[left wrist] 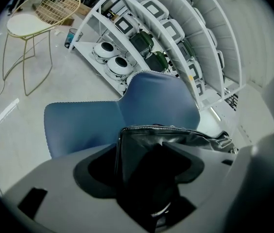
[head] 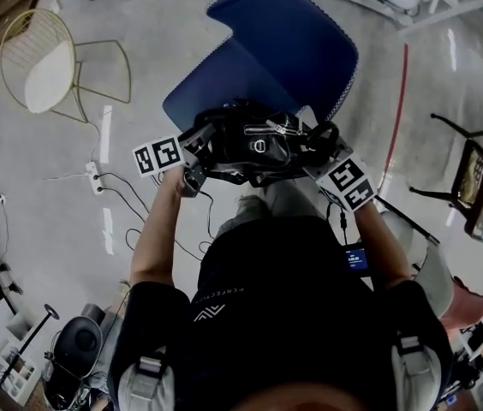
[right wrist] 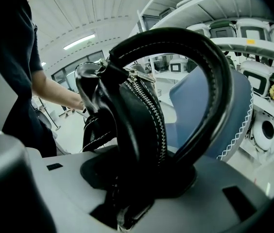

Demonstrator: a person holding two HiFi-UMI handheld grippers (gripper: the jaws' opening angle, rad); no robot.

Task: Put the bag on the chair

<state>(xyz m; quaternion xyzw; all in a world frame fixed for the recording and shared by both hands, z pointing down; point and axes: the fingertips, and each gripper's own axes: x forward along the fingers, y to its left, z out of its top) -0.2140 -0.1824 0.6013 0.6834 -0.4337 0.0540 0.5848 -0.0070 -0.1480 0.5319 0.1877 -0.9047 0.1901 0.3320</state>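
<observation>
A black leather bag [head: 259, 148] with a silver zip hangs in the air between both grippers, just in front of the blue chair [head: 284, 54]. My left gripper [head: 197, 154] is shut on the bag's left end [left wrist: 149, 152]. My right gripper [head: 319, 154] is shut on the bag's right end, where the zip [right wrist: 149, 113] and a looped black handle [right wrist: 214, 81] fill the right gripper view. The chair's blue seat [left wrist: 81, 125] and backrest [left wrist: 161, 98] lie right behind the bag. The chair's seat holds nothing.
A gold wire chair with a white cushion [head: 49, 67] stands at the far left. A power strip and cables [head: 96, 178] lie on the floor to the left. White shelving with appliances [left wrist: 142, 38] stands behind the blue chair. A dark wooden chair [head: 481, 187] is at the right.
</observation>
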